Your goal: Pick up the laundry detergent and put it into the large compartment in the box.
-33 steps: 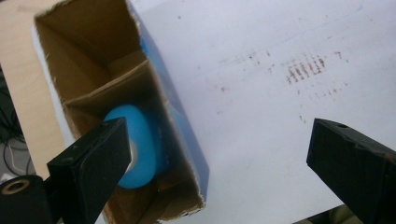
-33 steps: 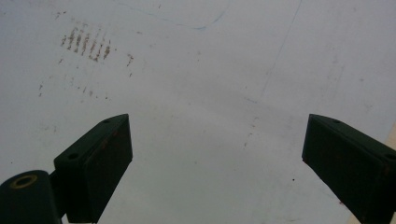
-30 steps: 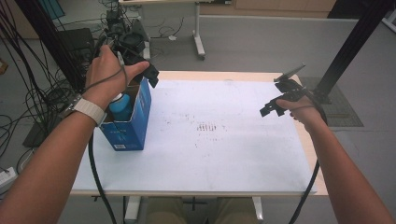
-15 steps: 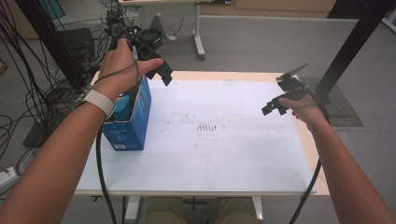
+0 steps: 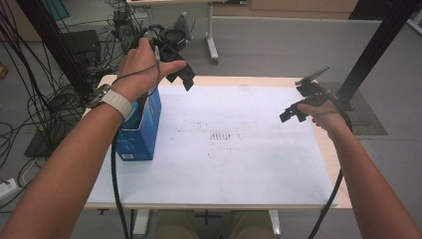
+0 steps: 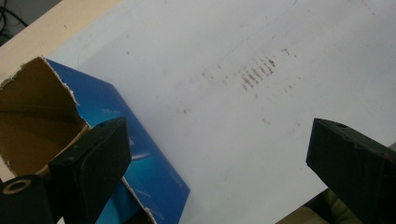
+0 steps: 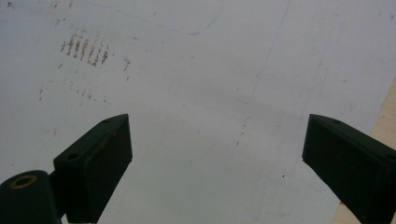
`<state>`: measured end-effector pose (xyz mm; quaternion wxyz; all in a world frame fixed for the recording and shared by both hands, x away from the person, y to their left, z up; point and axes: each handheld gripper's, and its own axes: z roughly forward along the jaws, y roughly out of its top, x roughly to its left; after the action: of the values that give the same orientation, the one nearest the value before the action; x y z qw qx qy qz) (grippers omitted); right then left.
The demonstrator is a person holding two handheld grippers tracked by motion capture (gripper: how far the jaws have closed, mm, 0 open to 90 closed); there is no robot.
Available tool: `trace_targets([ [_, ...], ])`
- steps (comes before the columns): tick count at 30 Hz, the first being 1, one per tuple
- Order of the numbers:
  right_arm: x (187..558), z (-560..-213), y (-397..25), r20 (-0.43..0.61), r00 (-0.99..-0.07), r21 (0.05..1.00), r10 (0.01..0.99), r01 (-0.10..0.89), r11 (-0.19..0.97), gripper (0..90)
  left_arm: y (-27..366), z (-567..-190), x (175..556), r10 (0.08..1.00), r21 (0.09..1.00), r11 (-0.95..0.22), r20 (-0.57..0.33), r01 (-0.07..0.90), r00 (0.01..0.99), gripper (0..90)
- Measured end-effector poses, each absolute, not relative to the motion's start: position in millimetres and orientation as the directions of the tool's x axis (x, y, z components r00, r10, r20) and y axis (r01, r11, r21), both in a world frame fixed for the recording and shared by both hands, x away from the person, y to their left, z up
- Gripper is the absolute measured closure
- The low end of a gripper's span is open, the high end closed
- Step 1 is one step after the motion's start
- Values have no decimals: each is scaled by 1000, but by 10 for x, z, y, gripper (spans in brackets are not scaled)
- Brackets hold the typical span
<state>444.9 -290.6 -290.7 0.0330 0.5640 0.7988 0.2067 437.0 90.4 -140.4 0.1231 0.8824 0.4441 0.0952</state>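
A blue cardboard box with a torn-open top stands at the left of the white sheet. My left gripper hangs in the air above and beyond the box's far corner, open and holding nothing. In the left gripper view its jaws stand wide apart, with the box and its brown inside below at the left. My forearm hides most of the box's opening in the high view. My right gripper hovers open over the sheet's right edge; its own view has the jaws spread above bare sheet.
Brown smudge marks sit mid-sheet. The wooden table edge shows at the right. Cables and equipment crowd the floor at the far left, and a black post rises at the far right.
My left hand has lifted the open gripper up and away from the box, toward the far side. The right gripper has barely moved.
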Motion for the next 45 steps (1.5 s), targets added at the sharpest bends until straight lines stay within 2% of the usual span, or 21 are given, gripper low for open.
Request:
trace_targets([
  [17, 4460, -2903, -2903, 179, -365, 369, 914, 886, 281, 82, 593, -1489, 4458, 835, 281, -538, 53, 795, 547, 68],
  [29, 4470, -2910, -2891, 180, -372, 367, 911, 884, 289, 82, 469, -1557, 4500, 890, 318, -440, 27, 840, 455, 69],
  [45, 4448, -2929, -2898, 187, -371, 370, 909, 884, 285, 82, 424, -1779, 4505, 917, 328, -384, 23, 863, 399, 72],
])
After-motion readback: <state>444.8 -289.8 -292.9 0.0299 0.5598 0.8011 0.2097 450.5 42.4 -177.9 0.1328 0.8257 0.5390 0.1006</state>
